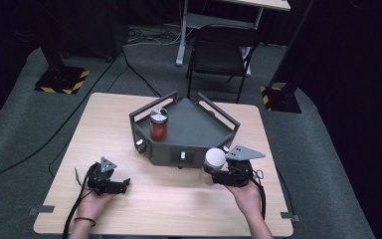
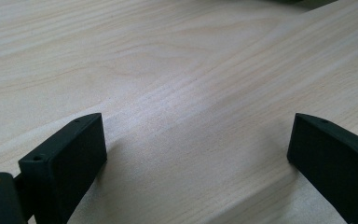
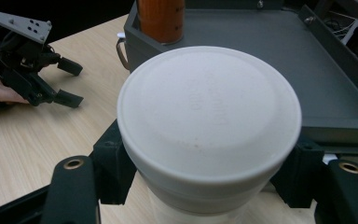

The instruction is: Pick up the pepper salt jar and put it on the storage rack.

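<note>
My right gripper is shut on a jar with a white lid, held just off the wooden table in front of the dark grey tray. In the right gripper view both jaws press the jar just below its lid. A jar of orange-red sauce with a metal lid stands upright in the tray's left corner; its body rises beyond the white lid. My left gripper rests open at the front left of the table, and its fingers stand wide apart over bare wood.
The tray has raised rails and knobs on its front face. Beyond the table stand a black folding chair, a desk leg and two posts on hazard-striped bases. Cables cross the grey carpet.
</note>
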